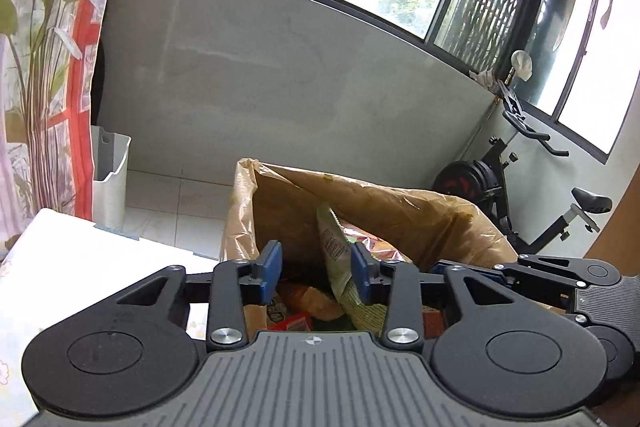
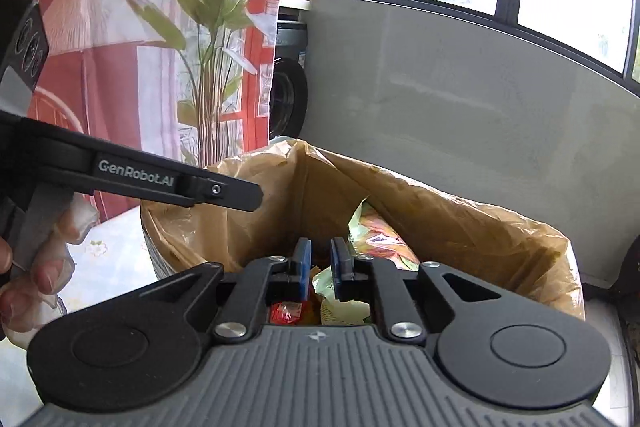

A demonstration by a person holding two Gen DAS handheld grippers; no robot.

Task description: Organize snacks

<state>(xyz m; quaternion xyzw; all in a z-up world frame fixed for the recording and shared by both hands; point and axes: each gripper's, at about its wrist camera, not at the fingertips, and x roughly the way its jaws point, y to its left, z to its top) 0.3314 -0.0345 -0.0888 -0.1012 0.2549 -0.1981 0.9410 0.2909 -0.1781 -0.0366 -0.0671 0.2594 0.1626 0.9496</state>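
Both grippers are held over the mouth of a tan plastic bag (image 1: 400, 211) that stands on the table (image 1: 80, 251), and its contents are only partly seen past the gripper bodies.

In the left wrist view, the left gripper (image 1: 316, 267) is seen with its blue pads spread wide apart. A pale green snack packet (image 1: 334, 247) stands upright in the bag, leaning against the right-hand pad; the left-hand pad is clear of it, so nothing is clamped. Whether the packet actually touches that pad cannot be told. Lower in the bag, an orange wrapper (image 1: 308, 301) and a red packet (image 1: 294, 323) are glimpsed, both cut off by the gripper body, and their printing cannot be read.

In the right wrist view, the right gripper (image 2: 320, 263) is shown with its pads close together, a narrow gap left between them and nothing held in it. Beneath it a red wrapper (image 2: 286, 311) and a light green packet (image 2: 344, 303) are partly hidden. A colourful foil packet (image 2: 376, 231) lies against the far right wall of the bag. The left gripper's arm crosses the near left of this view, and the hand (image 2: 36, 267) holding it is cut off by the frame edge.

An exercise bike (image 1: 520, 195) stands far right, partly hidden behind the bag.
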